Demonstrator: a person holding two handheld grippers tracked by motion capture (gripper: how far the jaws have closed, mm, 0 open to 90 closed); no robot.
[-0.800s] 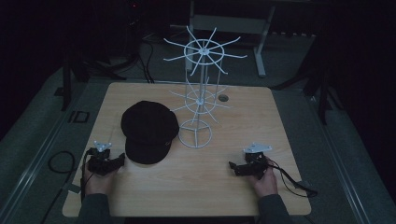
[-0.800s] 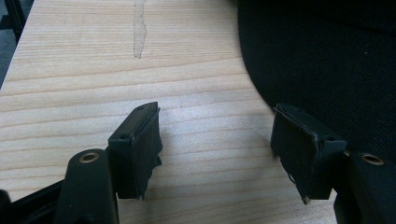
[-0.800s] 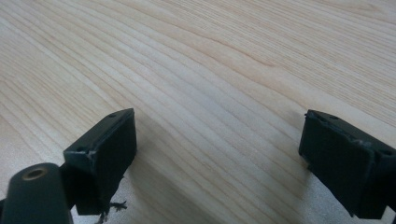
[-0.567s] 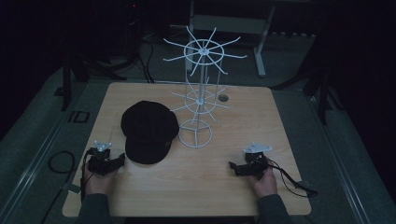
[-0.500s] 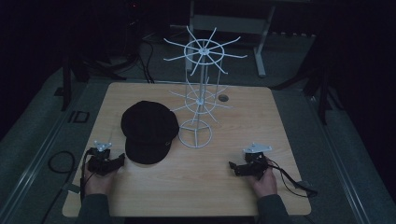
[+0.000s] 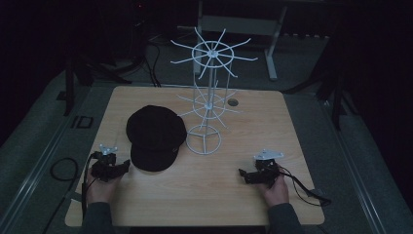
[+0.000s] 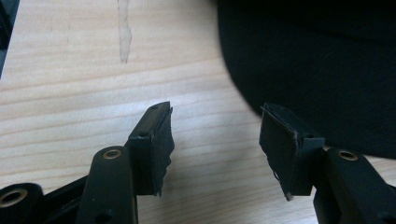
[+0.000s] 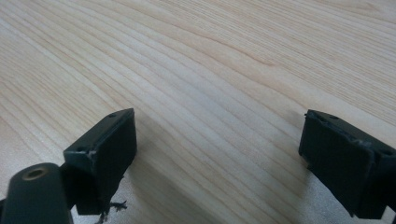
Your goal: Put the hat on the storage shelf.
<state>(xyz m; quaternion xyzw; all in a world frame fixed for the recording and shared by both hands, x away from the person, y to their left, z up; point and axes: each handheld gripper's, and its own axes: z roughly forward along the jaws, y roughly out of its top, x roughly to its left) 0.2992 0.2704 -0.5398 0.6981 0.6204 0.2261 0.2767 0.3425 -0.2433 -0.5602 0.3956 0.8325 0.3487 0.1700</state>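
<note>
A black flat cap (image 6: 156, 135) lies on the wooden table (image 6: 234, 195), left of centre, brim toward the person. A white wire rack (image 6: 209, 97) with spoke arms stands just right of it. My left gripper (image 6: 124, 165) rests low at the front left, open, its tips a short way from the cap's brim. In the left gripper view the cap (image 7: 317, 60) lies ahead and to the right of my left gripper (image 7: 217, 140), with nothing between the jaws. My right gripper (image 6: 242, 173) sits at the front right, open over bare wood (image 8: 219, 93).
The rack's round wire base (image 6: 203, 141) sits near the table's middle. A small round hole (image 6: 234, 103) is in the tabletop behind the rack. Cables trail off the table at both front corners. Dark floor and a metal frame (image 6: 243, 24) lie beyond the far edge.
</note>
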